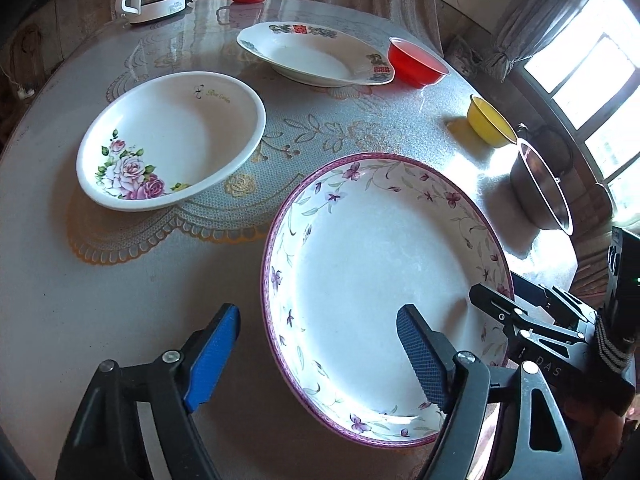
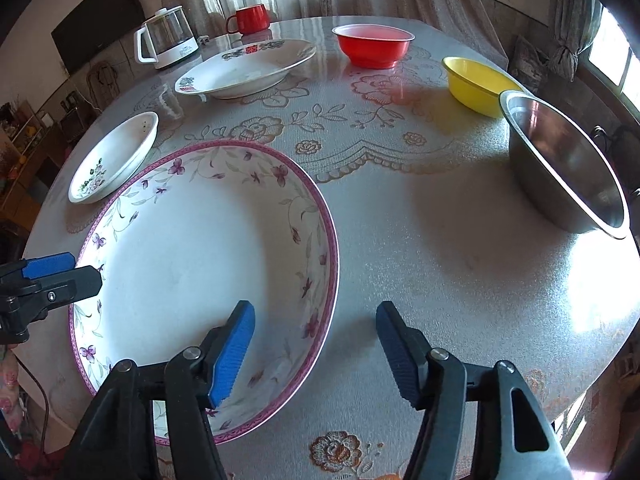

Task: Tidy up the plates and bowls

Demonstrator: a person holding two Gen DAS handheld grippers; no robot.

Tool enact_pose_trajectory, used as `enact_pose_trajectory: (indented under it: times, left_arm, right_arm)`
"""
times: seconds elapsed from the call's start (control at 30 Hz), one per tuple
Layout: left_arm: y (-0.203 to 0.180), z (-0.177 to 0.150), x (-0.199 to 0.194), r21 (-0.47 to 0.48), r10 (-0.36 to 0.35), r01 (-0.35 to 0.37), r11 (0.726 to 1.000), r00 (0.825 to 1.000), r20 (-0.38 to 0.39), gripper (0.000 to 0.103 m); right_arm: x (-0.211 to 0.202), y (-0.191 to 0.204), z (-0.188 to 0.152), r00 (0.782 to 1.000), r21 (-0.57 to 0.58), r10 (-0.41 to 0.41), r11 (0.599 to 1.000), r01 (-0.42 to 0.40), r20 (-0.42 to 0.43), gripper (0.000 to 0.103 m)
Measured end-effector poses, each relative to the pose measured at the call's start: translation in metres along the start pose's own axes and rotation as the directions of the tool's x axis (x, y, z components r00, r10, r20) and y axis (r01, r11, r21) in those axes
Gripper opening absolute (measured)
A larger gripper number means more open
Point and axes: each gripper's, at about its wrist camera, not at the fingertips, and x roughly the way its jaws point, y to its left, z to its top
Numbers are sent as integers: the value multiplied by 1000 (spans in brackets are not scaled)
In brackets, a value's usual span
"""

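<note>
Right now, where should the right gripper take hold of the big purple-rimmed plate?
On its raised rim at the near right edge, coming in low from the side. The purple-rimmed plate lies flat, and the open right gripper already straddles that rim, one finger inside, one outside.

We see daylight pouring from the window at right, blowing it out and throwing white glare across the glossy surface. Soft shadows fall leftward from the steel bowl. Fisheye curvature bends and darkens the edges.
</note>
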Motion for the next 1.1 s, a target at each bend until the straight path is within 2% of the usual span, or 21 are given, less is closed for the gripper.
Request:
enact_pose_trajectory:
  times: [0.07,0.13,0.2,0.47,0.6,0.73,0.8,0.87,1.1]
  left_arm:
    - [0,2,2,-3,-9,9,1000,1000,9,78]
    - [-1,3,6,3,-16,16,1000,1000,11,73]
    - [-2,4,8,9,-23,23,1000,1000,11,66]
    - [-5,4,17,78,1,-5,997,999,51,59]
    - [-5,4,19,111,-2,-5,994,998,70,59]
    - [-12,6,21,141,36,-47,989,996,78,59]
    - [-11,6,21,129,73,-85,988,993,97,45]
    - [-7,6,21,121,84,-97,988,991,105,39]
    - [-2,7,20,123,58,-70,990,994,97,37]
  right_arm:
    - [1,-2,4,1000,5,10,1000,-10,-1,60]
    - [3,-3,6,1000,-8,10,1000,-10,-2,56]
    - [3,-4,7,1000,-21,4,1000,-4,-1,46]
    - [7,-5,13,996,-11,87,996,-87,-12,22]
    - [7,-9,13,993,9,117,993,-117,-8,19]
    - [8,-13,15,990,38,144,989,-144,-8,17]
    - [8,-15,15,988,46,155,987,-155,-1,15]
    - [8,-17,14,986,53,168,984,-168,4,14]
    - [8,-22,17,982,72,191,979,-190,-9,12]
